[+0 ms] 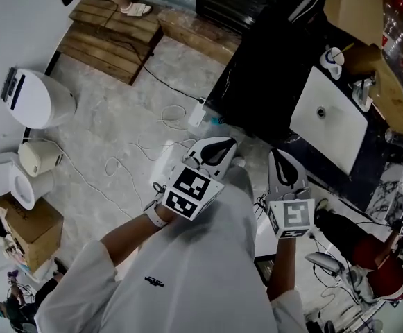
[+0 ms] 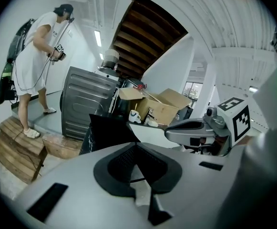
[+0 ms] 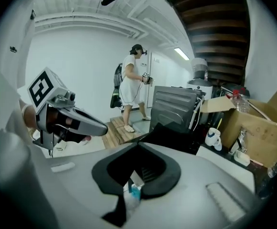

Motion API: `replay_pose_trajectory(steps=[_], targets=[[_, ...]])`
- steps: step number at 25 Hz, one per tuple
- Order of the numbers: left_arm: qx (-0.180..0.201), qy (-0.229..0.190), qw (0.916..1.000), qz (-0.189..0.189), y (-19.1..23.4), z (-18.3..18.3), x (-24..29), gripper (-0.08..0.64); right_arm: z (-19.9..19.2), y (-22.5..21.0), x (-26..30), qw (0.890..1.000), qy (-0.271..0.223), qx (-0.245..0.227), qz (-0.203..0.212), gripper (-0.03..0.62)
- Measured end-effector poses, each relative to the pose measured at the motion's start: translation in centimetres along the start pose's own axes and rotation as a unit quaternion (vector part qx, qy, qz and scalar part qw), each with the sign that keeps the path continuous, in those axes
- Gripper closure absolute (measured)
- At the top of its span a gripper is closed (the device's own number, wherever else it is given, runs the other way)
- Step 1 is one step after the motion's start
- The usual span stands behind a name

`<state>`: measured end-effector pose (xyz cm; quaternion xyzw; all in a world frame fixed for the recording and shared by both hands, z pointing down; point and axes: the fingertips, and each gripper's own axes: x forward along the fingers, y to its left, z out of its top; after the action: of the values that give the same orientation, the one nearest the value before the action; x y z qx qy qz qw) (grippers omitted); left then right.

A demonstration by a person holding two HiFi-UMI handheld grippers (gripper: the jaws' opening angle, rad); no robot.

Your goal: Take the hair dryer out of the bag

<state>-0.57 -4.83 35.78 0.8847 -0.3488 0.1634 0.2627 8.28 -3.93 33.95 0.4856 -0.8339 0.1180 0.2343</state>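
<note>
From the head view, the person stands over a bare concrete floor [image 1: 111,116] strewn with white cable, one tool in each hand. The left claw [image 1: 220,146] and the right claw [image 1: 279,157] are both pinched together with nothing in them, pointing toward the black table [image 1: 256,68] with its white sink [image 1: 329,120]. I can't pick out the hair dryer anywhere. A dark and red shape [image 1: 367,255] at the lower right might be the bag, but I can't say for sure.

In the left gripper view, the left claw [image 2: 137,148] has its jaws together and empty. Past it sit the right claw [image 2: 195,127], an open cardboard box [image 2: 164,106], a white mug [image 2: 134,116] and a grey ribbed metal unit [image 2: 83,106]. Another person [image 2: 35,56] stands on wooden pallets [image 2: 14,147].

In the right gripper view, the right claw [image 3: 138,146] is likewise closed on nothing. The left claw [image 3: 88,125] hangs at the left, with the same person [image 3: 128,80], the mug [image 3: 213,137] and the box [image 3: 262,125] beyond.

To my eye the job hasn't started; this looks like the approach. The next move calls for finding the bag, opening the jaws, steadying the bag with one tool and reaching in with the other.

As for writing, I see only the square black-and-white markers on the cubes. A small dark mark on the shirt [image 1: 154,281] is too tiny to read.
</note>
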Motion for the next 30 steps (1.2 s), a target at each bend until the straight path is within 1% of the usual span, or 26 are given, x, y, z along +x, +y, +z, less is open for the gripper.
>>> replay_pose_trajectory(steps=[4, 8, 13, 18, 21, 24, 26, 30], targets=[[-0.008, 0.016, 0.9998, -0.002, -0.3, -1.1, 1.4, 0.549, -1.3, -0.2, 1.4, 0.999, 0.024, -0.034, 0.022, 0.552], [-0.008, 0.032, 0.9994, -0.005, -0.3, -2.5, 2.9, 0.549, -2.2, -0.4, 2.7, 0.996, 0.036, -0.072, 0.032, 0.551], [-0.013, 0.047, 0.9988, -0.003, 0.2, -3.9, 4.8, 0.549, -4.1, -1.5, 4.8, 0.991, 0.061, -0.11, 0.04, 0.499], [-0.025, 0.057, 0.9981, 0.007, 0.9, -4.9, 6.0, 0.549, -5.6, -2.1, 6.3, 0.988, 0.075, -0.124, 0.055, 0.497], [-0.025, 0.06, 0.9978, 0.007, 1.2, -5.3, 6.9, 0.549, -6.5, -2.6, 7.1, 0.985, 0.084, -0.135, 0.061, 0.471], [-0.024, 0.072, 0.997, 0.012, 1.5, -6.0, 7.7, 0.549, -7.2, -2.8, 7.9, 0.982, 0.091, -0.149, 0.071, 0.453], [-0.022, 0.078, 0.9967, 0.013, 1.6, -6.4, 8.3, 0.549, -8.0, -3.1, 8.4, 0.978, 0.099, -0.164, 0.076, 0.43], [-0.025, 0.077, 0.9966, 0.012, 1.5, -7.1, 9.3, 0.549, -9.9, -3.7, 8.8, 0.969, 0.116, -0.205, 0.077, 0.43]])
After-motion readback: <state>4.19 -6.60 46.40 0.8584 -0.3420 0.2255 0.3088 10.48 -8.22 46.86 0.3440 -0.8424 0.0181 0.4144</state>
